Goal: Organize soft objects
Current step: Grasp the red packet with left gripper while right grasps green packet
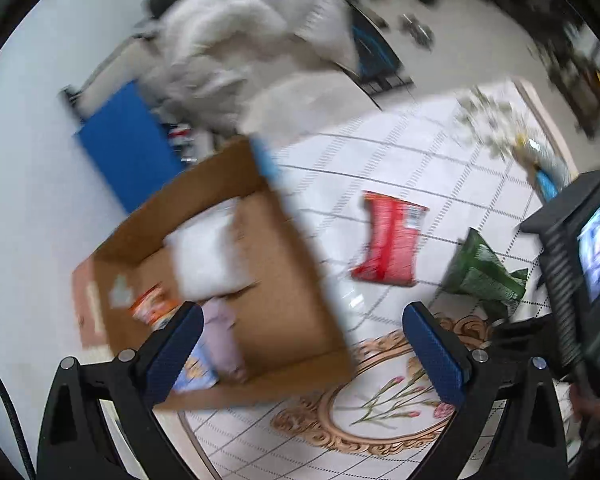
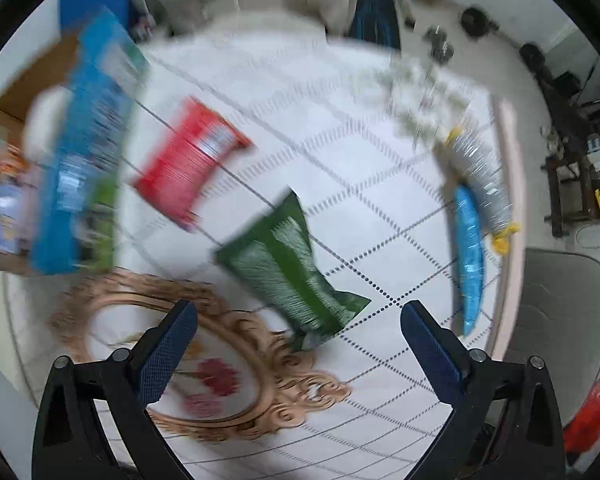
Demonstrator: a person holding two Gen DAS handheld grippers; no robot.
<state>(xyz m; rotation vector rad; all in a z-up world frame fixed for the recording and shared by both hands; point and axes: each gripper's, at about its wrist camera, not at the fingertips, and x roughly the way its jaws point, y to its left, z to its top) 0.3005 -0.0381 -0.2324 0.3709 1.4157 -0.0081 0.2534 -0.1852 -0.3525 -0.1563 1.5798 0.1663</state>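
- Left claw (image 1: 302, 322) spread wide, holding nothing, hovering above the near corner of a cardboard box (image 1: 292, 280) and a white desk (image 1: 400, 152) with a grid pattern.
- Inside the box: a white pillow-like pack (image 1: 208, 254) near the middle, an orange packet (image 1: 154, 306) by the left wall, a pale lilac soft item (image 1: 224, 340) and a light blue packet (image 1: 198, 372) toward the near end, partly hidden behind the left finger.
- On the desk, right of the box: a red snack bag (image 1: 388, 240) lying flat, apart from the box; a green bag (image 1: 482, 272) just beyond it, farther right.
- Gold ornamental oval with painted flowers (image 1: 380, 400) printed on the desk, below the claw.
- At the far right edge of the left view, the other handheld device with a small lit screen (image 1: 598, 248).
- Right claw (image 2: 298, 322) also spread wide and holding nothing, above the desk (image 2: 380, 160).
- Green bag (image 2: 288, 268) lying flat just ahead of the right claw, between its fingers in view, not touched.
- Red snack bag (image 2: 192, 160) farther off to the left, apart from the green one.
- Blue outer side of the box (image 2: 88, 148) at the left; contents heavily blurred.
- At the desk's right edge, a narrow bright blue packet (image 2: 470, 256) beside a clear wrapped bundle with yellow ends (image 2: 480, 176), close together; contact impossible to tell.
- Both views smeared by motion blur.
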